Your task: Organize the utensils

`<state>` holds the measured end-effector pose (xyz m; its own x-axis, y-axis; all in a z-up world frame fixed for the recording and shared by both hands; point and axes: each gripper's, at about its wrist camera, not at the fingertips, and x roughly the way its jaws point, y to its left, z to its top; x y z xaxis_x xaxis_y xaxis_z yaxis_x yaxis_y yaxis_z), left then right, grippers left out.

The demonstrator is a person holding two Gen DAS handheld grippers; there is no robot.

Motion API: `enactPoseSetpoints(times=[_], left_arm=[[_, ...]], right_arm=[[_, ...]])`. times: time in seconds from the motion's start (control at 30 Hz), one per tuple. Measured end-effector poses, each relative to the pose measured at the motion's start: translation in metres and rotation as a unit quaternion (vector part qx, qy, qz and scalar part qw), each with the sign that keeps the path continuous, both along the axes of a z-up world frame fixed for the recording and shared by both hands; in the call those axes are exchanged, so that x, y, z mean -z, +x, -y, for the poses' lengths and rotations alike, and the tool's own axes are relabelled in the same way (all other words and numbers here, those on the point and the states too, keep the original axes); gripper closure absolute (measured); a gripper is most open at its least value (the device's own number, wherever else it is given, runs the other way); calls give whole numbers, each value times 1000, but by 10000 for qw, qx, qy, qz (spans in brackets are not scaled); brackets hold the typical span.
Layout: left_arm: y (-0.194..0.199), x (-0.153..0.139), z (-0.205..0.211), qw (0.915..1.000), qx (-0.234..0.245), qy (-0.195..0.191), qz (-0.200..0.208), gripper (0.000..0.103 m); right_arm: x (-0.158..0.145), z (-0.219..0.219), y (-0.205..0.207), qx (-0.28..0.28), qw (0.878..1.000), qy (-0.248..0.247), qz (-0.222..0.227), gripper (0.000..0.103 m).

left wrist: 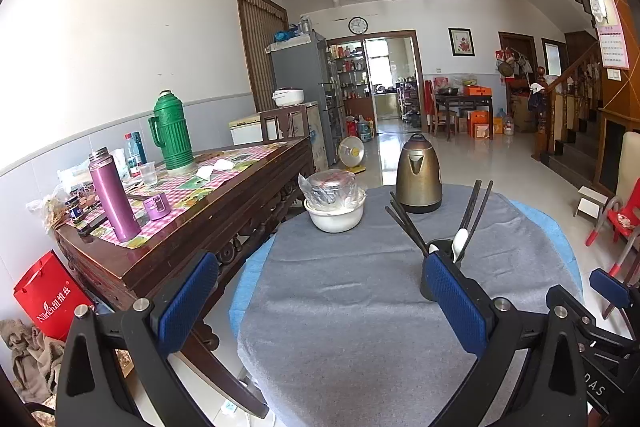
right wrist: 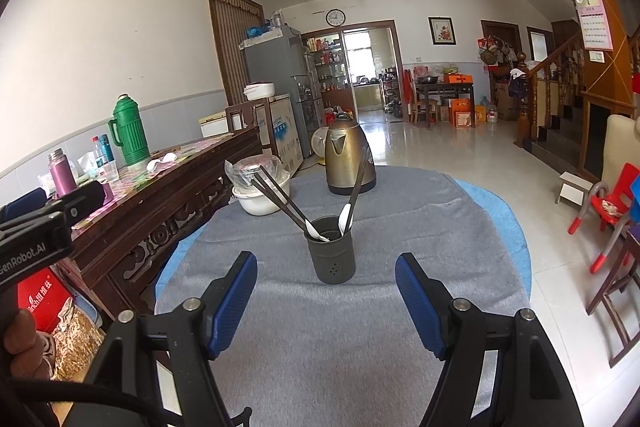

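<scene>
the dark utensil cup [right wrist: 331,251] stands upright near the middle of the grey-covered bench [right wrist: 360,339], holding black chopsticks [right wrist: 280,193] and two white spoons [right wrist: 344,219]. left claw [left wrist: 324,307] and right claw [right wrist: 326,303] both gape wide, empty, short of the cup, near the bench's front edge

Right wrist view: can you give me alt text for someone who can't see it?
A dark utensil holder with chopsticks and white spoons stands on a grey-covered table, just ahead of the open, empty right gripper. A bronze kettle and white bowl sit behind.
</scene>
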<state>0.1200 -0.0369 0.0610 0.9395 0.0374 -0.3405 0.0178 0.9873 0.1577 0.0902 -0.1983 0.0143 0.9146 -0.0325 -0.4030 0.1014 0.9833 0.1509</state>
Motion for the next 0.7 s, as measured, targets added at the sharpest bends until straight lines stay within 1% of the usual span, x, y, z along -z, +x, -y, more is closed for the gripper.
enactPoseSetpoints(times=[0.7], left_arm=[[2,6,-5,9999,-87,-46,-133,0]], right_arm=[[2,-2,-4,3,10000,-22,16,28]])
